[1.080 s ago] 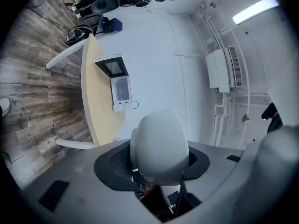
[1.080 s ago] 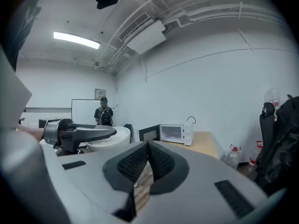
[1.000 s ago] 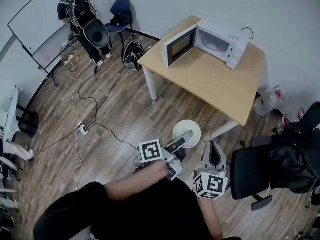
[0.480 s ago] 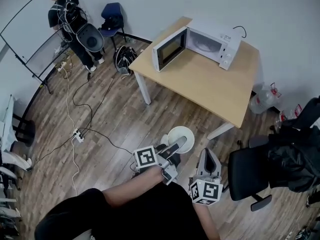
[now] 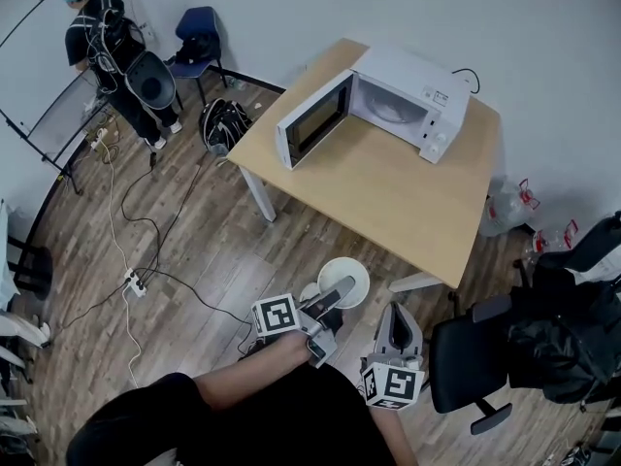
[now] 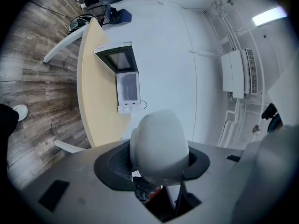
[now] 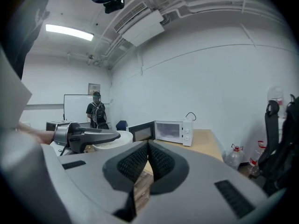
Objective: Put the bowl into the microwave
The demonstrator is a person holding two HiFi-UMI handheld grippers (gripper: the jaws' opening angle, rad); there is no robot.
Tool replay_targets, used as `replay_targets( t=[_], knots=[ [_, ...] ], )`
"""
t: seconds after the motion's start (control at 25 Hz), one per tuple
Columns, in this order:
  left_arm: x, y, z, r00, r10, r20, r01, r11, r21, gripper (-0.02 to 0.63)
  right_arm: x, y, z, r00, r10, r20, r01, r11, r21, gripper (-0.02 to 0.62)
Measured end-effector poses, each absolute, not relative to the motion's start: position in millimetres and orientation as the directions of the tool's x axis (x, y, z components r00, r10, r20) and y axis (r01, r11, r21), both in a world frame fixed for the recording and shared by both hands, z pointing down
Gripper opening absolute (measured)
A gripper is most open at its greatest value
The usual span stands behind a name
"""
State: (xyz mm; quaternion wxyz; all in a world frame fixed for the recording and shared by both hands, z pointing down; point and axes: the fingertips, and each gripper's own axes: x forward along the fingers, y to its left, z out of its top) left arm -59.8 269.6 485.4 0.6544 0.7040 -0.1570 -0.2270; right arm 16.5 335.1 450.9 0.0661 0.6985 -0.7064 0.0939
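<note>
The table (image 5: 408, 197) and open microwave (image 5: 393, 100) stand well ahead of the bowl (image 5: 335, 268), pinched by its rim in the left gripper (image 5: 340, 291), right gripper (image 5: 396, 311) closed empty beside it; seemingly mid-carry, next needing a level advance into the cavity.

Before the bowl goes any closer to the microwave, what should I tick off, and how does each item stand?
1. Grip: ok, the left tool clamps the bowl by its rim.
2. Access: ok, the microwave has its door swung wide.
3. Cavity: ok, only the turntable shows inside.
4. Spare hand: ok, the right tool is shut on nothing.
5. Reach: not ok, the bowl hangs over the floor, short of the table.
</note>
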Motion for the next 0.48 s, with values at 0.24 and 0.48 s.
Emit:
replay_targets(
  t=[0.24,0.48],
  knots=[
    [-56,190,480,0.853,-0.510,-0.106,0.074,-0.083,0.994,0.218,19,241,434,-0.038,-0.969,0.245,-0.998,0.050,0.046,0.060],
    [-62,122,474,0.870,-0.490,-0.060,-0.004,-0.127,0.992,0.218,26,175,429,-0.016,-0.968,0.252,-1.000,0.022,0.018,0.060]
  ],
)
